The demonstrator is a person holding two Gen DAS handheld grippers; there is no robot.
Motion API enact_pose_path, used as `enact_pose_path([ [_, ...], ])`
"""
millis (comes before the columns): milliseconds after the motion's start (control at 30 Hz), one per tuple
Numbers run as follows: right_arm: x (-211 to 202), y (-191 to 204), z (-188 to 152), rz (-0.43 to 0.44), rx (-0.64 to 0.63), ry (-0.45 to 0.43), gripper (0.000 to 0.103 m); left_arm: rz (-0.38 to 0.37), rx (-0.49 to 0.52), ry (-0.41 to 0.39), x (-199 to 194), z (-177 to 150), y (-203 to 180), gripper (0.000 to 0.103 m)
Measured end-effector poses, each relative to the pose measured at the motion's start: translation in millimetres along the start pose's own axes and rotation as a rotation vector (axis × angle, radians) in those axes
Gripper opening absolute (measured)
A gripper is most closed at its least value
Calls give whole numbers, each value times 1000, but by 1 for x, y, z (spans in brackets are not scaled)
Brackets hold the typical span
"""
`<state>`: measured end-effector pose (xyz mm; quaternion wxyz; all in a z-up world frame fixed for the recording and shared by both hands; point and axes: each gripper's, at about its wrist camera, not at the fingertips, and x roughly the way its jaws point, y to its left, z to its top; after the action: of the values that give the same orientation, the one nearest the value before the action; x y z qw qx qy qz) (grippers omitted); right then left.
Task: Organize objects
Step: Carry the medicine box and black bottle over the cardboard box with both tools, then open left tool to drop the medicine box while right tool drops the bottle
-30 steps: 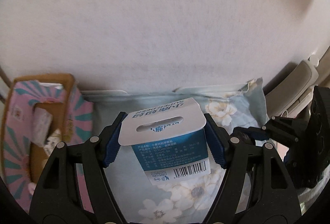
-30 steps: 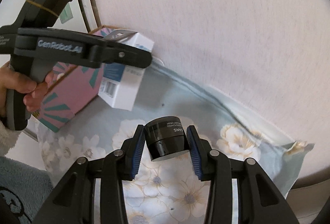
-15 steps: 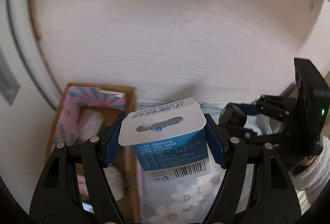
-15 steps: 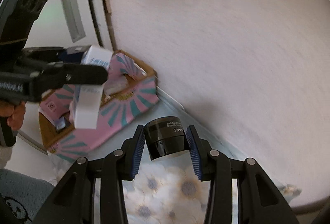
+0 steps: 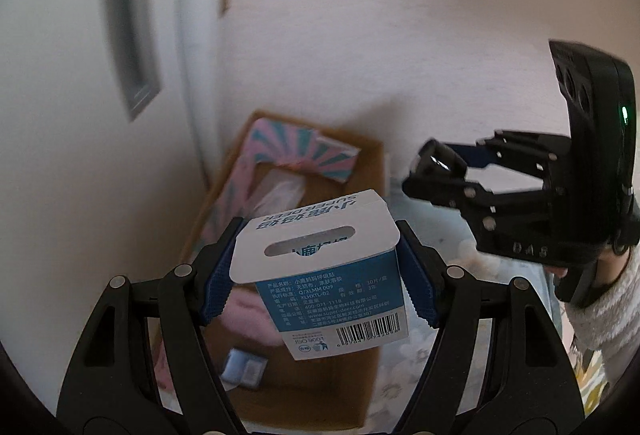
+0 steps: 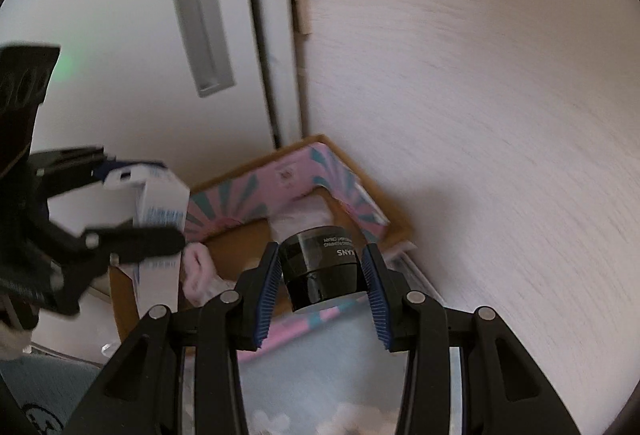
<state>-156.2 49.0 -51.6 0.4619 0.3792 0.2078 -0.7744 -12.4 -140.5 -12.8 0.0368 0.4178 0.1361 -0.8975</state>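
Left wrist view. The left claw (image 5: 318, 275) pinches a rectangular white-and-blue carton (image 5: 328, 275) between ribbed blue pads (image 5: 216, 279); the carton is matte cardboard with a slotted hang tab, printed text and a barcode. Beneath it, from 6 to 11 o'clock, lies an open brown cardboard box (image 5: 352, 391) with a pink and teal sunburst flap (image 5: 298, 151), pale crumpled wrapping and a small bluish packet (image 5: 244, 371) inside. At 3 o'clock the right claw (image 5: 444, 175), black plastic with a green lamp, carries a glossy black jar (image 5: 434, 159); a fleecy white sleeve (image 5: 600, 311) follows it. A second ago the carton hung over floral cloth (image 5: 404, 371) with the box at 9 o'clock; now the box sits directly below and a white door panel (image 5: 80, 115) fills the left.

Right wrist view. The right claw (image 6: 322, 275) is pressed onto the cylindrical black jar (image 6: 322, 267), smooth, with white lettering and a pale base. The box (image 6: 236, 259) lies behind it from 9 to 1 o'clock, where earlier floral cloth (image 6: 320, 395) lay below. At 9 o'clock the left claw (image 6: 132, 203) holds the carton (image 6: 160, 203) over the box's near corner, partly screening it. A textured whitish wall (image 6: 480, 115) stands at 2 o'clock.
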Motion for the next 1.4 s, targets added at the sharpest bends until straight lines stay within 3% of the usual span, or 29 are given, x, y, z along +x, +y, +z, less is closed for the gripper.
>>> enact_pose_path([
  [333,70,28,35,92,-27,73,38,43,-98,60,12,-33,39,70],
  [533,103,31,35,98,-17,125,38,49,-133,96,26,-46,42,70],
  [833,115,29,30,96,-10,156,38,59,-126,120,42,-52,46,70],
  [1067,115,30,35,106,-20,155,38,98,-50,143,47,-54,36,70],
  [1100,115,30,36,110,-21,157,38,104,-43,149,48,-54,35,71],
  [1167,117,31,38,115,-15,166,38,120,-32,159,52,-54,32,85],
  [1200,118,31,38,115,-11,166,41,135,-27,165,53,-53,31,102],
  [1267,119,31,40,100,-5,171,58,135,-20,153,53,-53,30,103],
  [1333,117,31,41,86,-9,159,97,120,-25,153,53,-51,30,103],
  [1400,117,32,42,96,-9,163,103,118,-28,155,54,-50,31,103],
])
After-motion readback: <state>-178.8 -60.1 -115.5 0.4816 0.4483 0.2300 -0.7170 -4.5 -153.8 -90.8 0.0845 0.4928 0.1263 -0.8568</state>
